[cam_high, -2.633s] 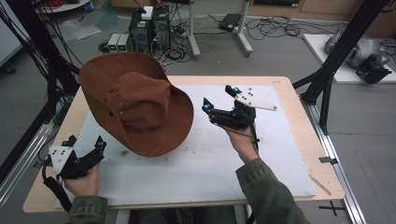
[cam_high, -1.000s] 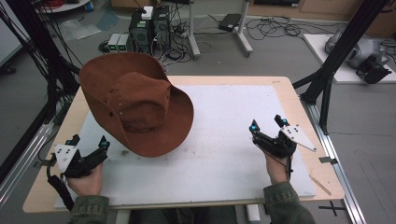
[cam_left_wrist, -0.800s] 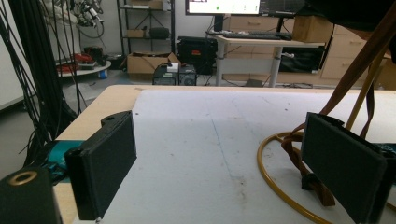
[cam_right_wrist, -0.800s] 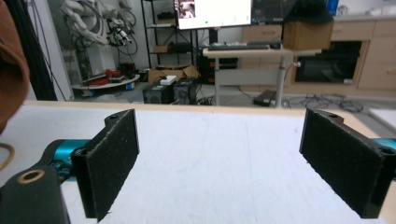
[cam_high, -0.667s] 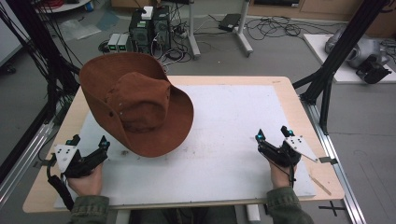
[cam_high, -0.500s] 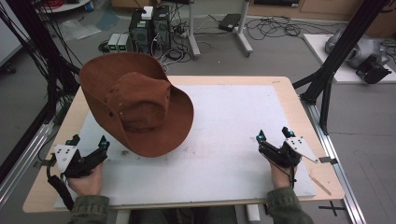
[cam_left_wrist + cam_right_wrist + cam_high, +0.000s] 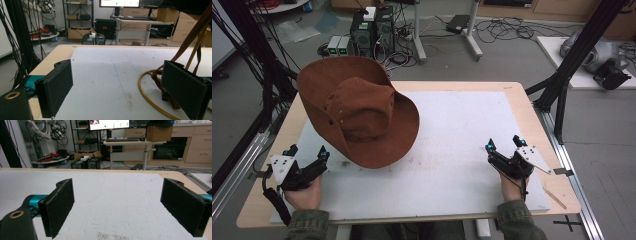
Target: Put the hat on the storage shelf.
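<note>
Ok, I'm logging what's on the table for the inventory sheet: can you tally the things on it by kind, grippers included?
Brown hat: 1
White mat: 1
Grippers, the left gripper and the right gripper: 2
Total: 4

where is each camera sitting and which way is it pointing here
High view: fixed above the person's side, looking forward and down on the table; shows both forearms, the left gripper, the right gripper and the brown hat.
Left gripper view: rides low on the left gripper, facing across the white mat; its open jaws frame the hat's brim edge and cord.
Right gripper view: rides on the right gripper, facing across the bare mat toward the desks.
Shared: both gripper views show the mat and the desks behind.
</note>
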Action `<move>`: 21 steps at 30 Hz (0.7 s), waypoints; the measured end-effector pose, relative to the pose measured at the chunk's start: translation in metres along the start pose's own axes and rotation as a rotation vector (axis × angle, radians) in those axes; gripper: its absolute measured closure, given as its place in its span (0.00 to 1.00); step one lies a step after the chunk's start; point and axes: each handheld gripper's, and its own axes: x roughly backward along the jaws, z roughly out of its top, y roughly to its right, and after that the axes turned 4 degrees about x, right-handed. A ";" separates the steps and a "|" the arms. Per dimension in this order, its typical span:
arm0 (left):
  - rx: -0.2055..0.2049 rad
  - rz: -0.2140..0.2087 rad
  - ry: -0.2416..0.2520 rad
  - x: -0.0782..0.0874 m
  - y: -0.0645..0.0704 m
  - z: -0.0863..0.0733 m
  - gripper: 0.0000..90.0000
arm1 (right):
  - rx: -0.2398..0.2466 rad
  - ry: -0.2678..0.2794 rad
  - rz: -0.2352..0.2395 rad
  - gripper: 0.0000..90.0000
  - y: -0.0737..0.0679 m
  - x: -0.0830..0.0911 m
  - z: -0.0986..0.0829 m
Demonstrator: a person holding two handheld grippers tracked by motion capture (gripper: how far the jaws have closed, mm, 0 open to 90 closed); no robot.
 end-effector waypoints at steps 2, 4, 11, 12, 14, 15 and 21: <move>-0.004 -0.003 -0.003 0.000 0.000 0.000 0.12 | -0.008 -0.001 -0.001 0.12 0.000 0.000 0.000; -0.005 -0.004 -0.004 0.000 0.001 0.000 0.12 | -0.009 -0.003 -0.005 0.12 0.001 0.000 0.000; -0.002 -0.003 -0.004 0.000 0.000 0.000 0.12 | -0.003 -0.003 0.000 0.12 0.001 0.000 0.000; -0.002 -0.003 -0.004 0.000 0.000 0.000 0.12 | -0.004 -0.005 0.001 0.12 0.001 0.000 -0.001; -0.002 -0.003 -0.002 0.000 0.000 0.000 0.12 | -0.005 -0.004 -0.001 0.12 0.001 0.000 -0.001; -0.003 -0.002 -0.002 0.000 0.000 0.000 0.12 | -0.008 -0.007 -0.001 0.12 0.001 0.000 -0.001; -0.003 -0.005 -0.004 0.000 0.000 0.000 0.12 | -0.007 -0.007 -0.003 0.12 0.002 0.000 -0.001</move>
